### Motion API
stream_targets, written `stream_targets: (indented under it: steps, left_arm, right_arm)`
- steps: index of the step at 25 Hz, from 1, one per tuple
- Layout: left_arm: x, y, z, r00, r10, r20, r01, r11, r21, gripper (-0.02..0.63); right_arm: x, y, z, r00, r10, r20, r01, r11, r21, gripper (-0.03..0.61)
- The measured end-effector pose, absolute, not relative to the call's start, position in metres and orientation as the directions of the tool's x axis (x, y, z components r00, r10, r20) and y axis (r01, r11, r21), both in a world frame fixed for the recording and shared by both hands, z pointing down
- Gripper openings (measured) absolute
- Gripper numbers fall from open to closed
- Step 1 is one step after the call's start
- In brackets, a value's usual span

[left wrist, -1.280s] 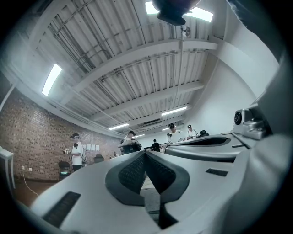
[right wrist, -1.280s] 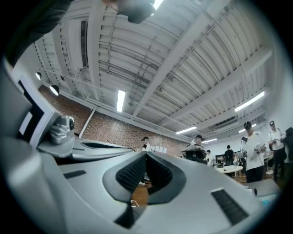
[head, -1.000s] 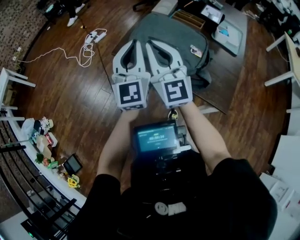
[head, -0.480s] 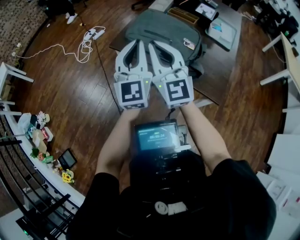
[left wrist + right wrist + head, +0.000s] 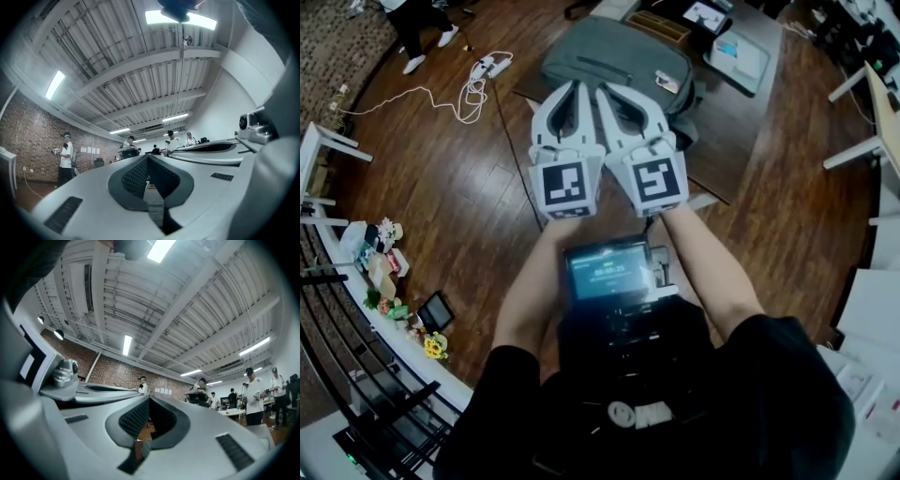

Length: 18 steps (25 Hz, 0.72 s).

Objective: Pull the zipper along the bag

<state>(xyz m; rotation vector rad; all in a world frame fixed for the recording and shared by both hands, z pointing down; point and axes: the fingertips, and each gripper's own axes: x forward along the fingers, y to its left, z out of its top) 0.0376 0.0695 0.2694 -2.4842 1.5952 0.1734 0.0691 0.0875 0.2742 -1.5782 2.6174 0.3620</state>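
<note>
bag (image 5: 619, 58) near side: hidden behind left claw (image 5: 576, 86), right claw (image 5: 604, 90) | zipper pull: too small to tell

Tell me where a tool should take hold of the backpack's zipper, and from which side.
Grip the zipper at its pull, probably coming from above on the near side. The backpack lies flat on the table, and the zipper runs across its upward face as a dark line. The pull is too small to locate in the head view.

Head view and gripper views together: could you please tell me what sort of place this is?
Probably a shared, loft-style workshop or lab: it has a wooden floor, a brick wall, a ribbed metal ceiling with strip lights, and several other people standing about.
</note>
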Motion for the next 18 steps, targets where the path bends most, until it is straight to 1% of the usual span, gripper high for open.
stream_targets:
  steps: [8, 18]
  left_arm:
    - [0.045, 0.073, 0.264, 0.418, -0.885, -0.203, -0.908, -0.406, -0.101, 0.000]
    - [0.045, 0.073, 0.262, 0.439, -0.874, -0.209, -0.898, -0.428, -0.097, 0.000]
  right_arm:
    - [0.075, 0.093, 0.268, -0.480, -0.854, -0.200, -0.875, 0.451, 0.175, 0.008]
    - [0.072, 0.094, 0.268, -0.478, -0.857, -0.193, -0.876, 0.447, 0.182, 0.008]
